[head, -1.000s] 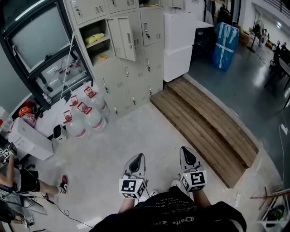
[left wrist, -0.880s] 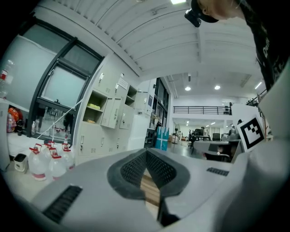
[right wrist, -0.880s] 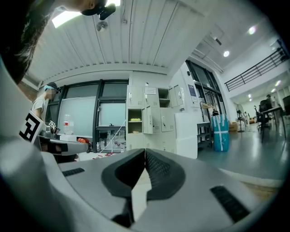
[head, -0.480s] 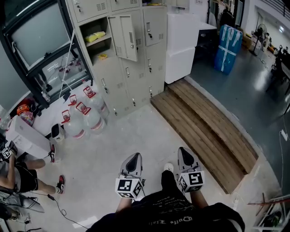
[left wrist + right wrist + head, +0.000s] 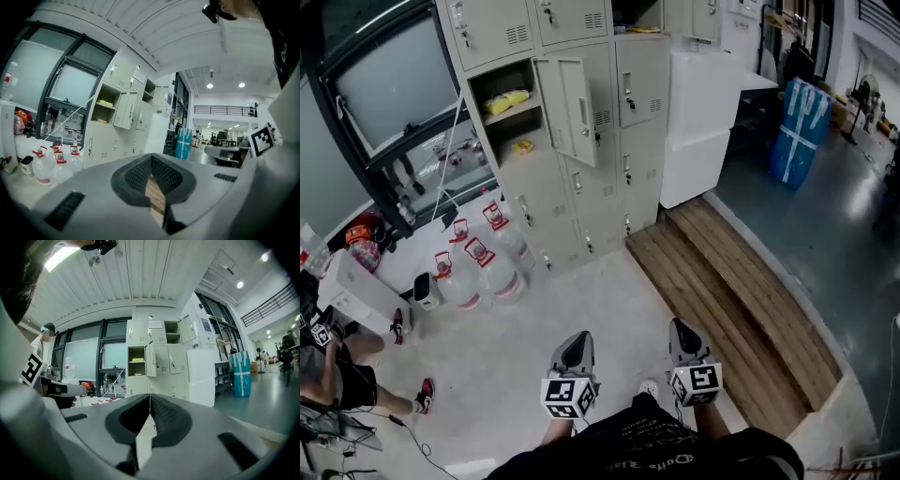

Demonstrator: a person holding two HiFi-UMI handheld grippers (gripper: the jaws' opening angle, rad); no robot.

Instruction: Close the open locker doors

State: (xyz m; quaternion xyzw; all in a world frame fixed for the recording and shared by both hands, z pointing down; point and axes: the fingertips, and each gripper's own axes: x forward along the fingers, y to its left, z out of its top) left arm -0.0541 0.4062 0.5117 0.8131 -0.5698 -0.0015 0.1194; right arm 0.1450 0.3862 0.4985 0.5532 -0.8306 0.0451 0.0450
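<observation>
Head view has both grippers held low in front of the person, side by side, over the pale floor and well apart from the lockers (image 5: 614, 150). Left gripper (image 5: 575, 342) has its jaws pressed together at the tips with nothing between them. Right gripper (image 5: 684, 330) is likewise clenched and empty. Neither touches anything. One locker door (image 5: 572, 108) stands swung outward, beside an exposed compartment with a yellow item (image 5: 508, 100) on its shelf.
</observation>
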